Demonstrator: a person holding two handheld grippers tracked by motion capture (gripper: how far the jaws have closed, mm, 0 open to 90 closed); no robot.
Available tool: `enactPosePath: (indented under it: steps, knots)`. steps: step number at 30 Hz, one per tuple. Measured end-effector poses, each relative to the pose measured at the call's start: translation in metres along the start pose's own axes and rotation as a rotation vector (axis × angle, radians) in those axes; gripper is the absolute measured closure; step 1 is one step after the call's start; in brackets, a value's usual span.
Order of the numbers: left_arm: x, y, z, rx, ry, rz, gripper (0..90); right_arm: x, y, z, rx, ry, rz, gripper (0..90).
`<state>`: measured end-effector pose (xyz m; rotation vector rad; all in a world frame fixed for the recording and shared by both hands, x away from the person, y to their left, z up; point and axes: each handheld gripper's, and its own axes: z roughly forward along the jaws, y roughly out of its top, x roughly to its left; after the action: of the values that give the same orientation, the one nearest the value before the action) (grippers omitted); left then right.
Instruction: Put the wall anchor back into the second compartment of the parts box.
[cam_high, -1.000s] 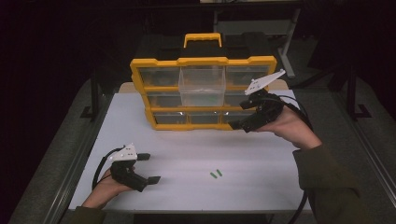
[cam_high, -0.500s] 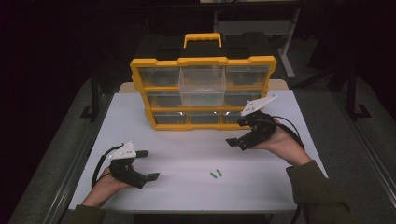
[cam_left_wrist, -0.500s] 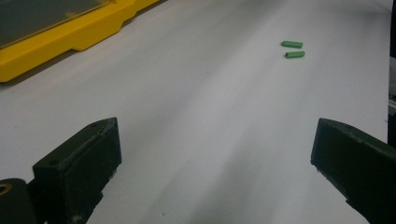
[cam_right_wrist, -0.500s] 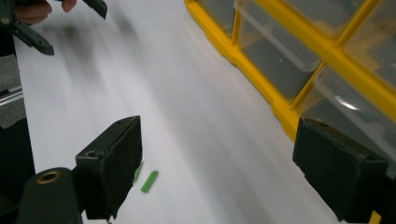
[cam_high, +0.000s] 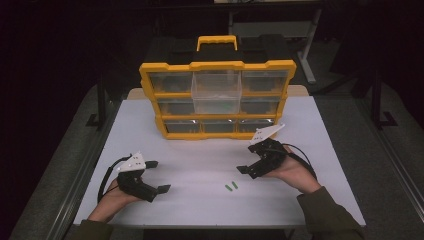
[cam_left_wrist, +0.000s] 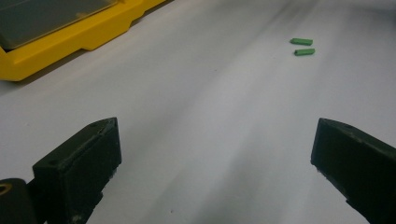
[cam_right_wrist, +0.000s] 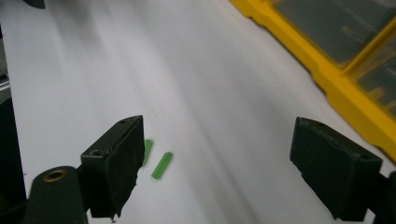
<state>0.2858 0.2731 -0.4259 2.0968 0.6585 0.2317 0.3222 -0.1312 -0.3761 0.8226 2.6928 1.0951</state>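
Two small green pieces (cam_high: 230, 186) lie side by side on the white table (cam_high: 200, 165), near its front. My right gripper (cam_high: 247, 159) hovers just right of them, open and empty. In the right gripper view the green pieces (cam_right_wrist: 161, 165) sit beside the left jaw of the right gripper (cam_right_wrist: 219, 163). My left gripper (cam_high: 158, 176) rests open and empty at the front left. In the left gripper view the green pieces (cam_left_wrist: 302, 46) lie well ahead of the left gripper (cam_left_wrist: 215, 158), to the right. A yellow organizer (cam_high: 217, 100) stands at the back, its clear top-middle drawer (cam_high: 216, 92) pulled out.
The yellow organizer's base (cam_left_wrist: 70, 42) shows at the upper left in the left gripper view, and the organizer (cam_right_wrist: 327, 70) at the upper right in the right gripper view. Dark floor and metal frames surround the table edges.
My right gripper has come away from the organizer's front and moved down toward the table's front, ending beside the green pieces. The left gripper has barely moved.
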Motion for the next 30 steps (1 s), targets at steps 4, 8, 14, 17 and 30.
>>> enactPosePath:
  steps: [4, 8, 14, 17, 30]
  knots:
    - [-0.002, 0.000, 0.000, -0.001, -0.005, -0.017, 1.5, 0.006, -0.006, 0.011, 0.014, 0.005, 0.006, 19.0]
    - [-0.002, -0.001, 0.001, 0.002, -0.008, -0.017, 1.5, 0.011, -0.010, 0.019, 0.031, -0.004, -0.001, 20.0]
    - [-0.002, -0.001, 0.001, 0.000, -0.010, -0.020, 1.5, 0.016, -0.015, 0.029, 0.048, 0.004, -0.004, 24.6]
    - [-0.002, -0.001, 0.001, 0.000, -0.011, -0.020, 1.5, 0.018, -0.016, 0.033, 0.062, 0.018, -0.004, 29.7]
    - [-0.002, -0.001, 0.001, 0.001, -0.011, -0.013, 1.5, 0.018, -0.022, 0.050, 0.128, 0.078, -0.048, 56.3]
